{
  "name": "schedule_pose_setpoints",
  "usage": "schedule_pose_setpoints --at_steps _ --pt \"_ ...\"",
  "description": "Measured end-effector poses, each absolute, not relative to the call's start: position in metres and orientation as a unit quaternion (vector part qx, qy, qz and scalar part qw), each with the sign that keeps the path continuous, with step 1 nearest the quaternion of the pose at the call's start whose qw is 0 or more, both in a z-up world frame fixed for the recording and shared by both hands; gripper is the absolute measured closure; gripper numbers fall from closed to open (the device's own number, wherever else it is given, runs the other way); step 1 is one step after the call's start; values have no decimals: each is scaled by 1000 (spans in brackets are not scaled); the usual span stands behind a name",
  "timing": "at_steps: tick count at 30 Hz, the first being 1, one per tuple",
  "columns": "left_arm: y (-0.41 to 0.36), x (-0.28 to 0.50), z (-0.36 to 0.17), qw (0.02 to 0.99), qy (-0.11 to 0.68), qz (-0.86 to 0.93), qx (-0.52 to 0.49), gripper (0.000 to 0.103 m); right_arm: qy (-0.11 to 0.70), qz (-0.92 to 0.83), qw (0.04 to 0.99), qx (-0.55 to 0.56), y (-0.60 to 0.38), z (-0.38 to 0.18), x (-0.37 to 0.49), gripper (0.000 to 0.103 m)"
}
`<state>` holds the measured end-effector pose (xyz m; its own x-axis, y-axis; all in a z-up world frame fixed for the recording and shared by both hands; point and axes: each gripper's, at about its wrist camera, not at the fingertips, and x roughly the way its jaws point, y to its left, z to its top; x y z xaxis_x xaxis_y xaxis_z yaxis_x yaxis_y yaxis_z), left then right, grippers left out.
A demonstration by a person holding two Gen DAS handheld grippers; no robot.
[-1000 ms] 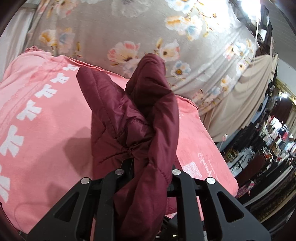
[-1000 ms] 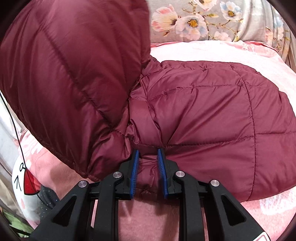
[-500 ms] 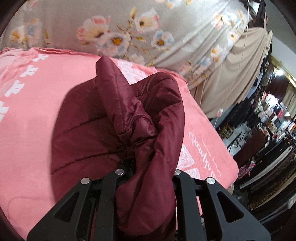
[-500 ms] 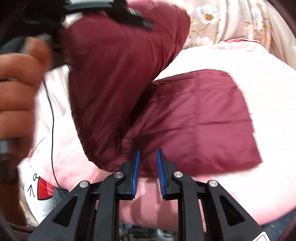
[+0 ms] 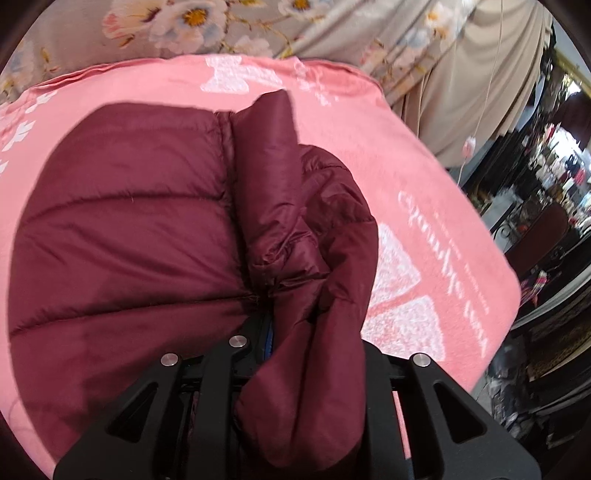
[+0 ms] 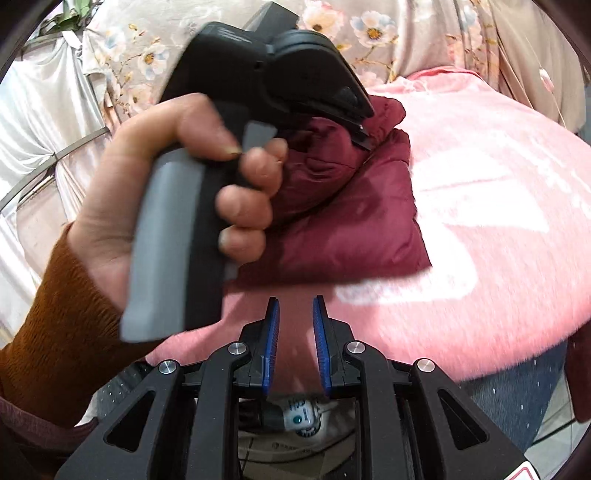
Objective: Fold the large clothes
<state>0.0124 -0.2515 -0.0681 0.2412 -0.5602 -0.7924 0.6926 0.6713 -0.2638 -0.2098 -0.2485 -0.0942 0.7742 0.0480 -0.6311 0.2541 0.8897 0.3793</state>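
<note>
A maroon puffer jacket (image 5: 122, 229) lies folded on the pink blanket (image 5: 424, 177). My left gripper (image 5: 273, 328) is shut on a bunched fold of the jacket, which drapes over and hides its fingertips. In the right wrist view the jacket (image 6: 354, 229) lies ahead on the blanket (image 6: 498, 221), and the left gripper's body (image 6: 258, 92), held by a hand, presses onto it. My right gripper (image 6: 295, 314) is open and empty, pulled back at the near edge of the bed, apart from the jacket.
A grey floral cloth (image 5: 258, 26) hangs behind the bed, with a beige drape (image 5: 480, 74) to the right. A cluttered dark room (image 5: 546, 206) lies past the bed's right edge. White drapes (image 6: 33, 122) hang at the left.
My left gripper has carried the jacket's fold over and down onto the jacket. My right gripper has let go of the jacket's edge and pulled back toward the bed's near edge.
</note>
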Motion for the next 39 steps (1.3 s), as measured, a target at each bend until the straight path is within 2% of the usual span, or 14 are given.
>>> schedule_pose_setpoints --at_steps 5,9,11,13,15,16,21,26,31,33,34,35,37,39 --pt "-256 8 -80 781 476 -395 85 82 327 -72 913 234 -258 -89 -220 86" --pt "-253 1 -68 775 466 -423 68 55 307 -97 918 230 -264 -76 -227 84" --pt "-238 -1 -49 766 465 -443 37 49 296 -114 920 228 -271 -69 -228 80" --pt "-220 0 -23 757 453 -471 -2 48 285 -123 922 232 -280 -62 -228 73" --pt "-203 5 5 760 427 -489 -33 36 268 -129 926 234 -287 -54 -226 67" --pt "-188 12 27 773 400 -489 -50 34 260 -131 928 233 -291 -50 -227 63" --pt "-152 53 69 845 332 -415 -53 33 209 -119 941 237 -296 -20 -209 47" --pt "-164 82 61 848 356 -394 -7 33 181 -119 952 215 -299 0 -183 46" --pt "-219 89 38 837 374 -394 64 33 201 -121 956 177 -299 -2 -152 46" --pt "-240 91 25 834 379 -393 83 33 219 -120 952 174 -297 -13 -146 48" --pt "-249 91 20 833 380 -391 89 33 227 -120 951 173 -300 -19 -145 58" --pt "-257 91 15 832 381 -390 98 33 236 -120 949 174 -301 -24 -143 72" --pt "-270 88 6 832 382 -387 114 33 245 -123 944 183 -303 -31 -145 83" --pt "-282 89 -3 829 384 -385 128 33 244 -126 942 194 -307 -34 -152 89"
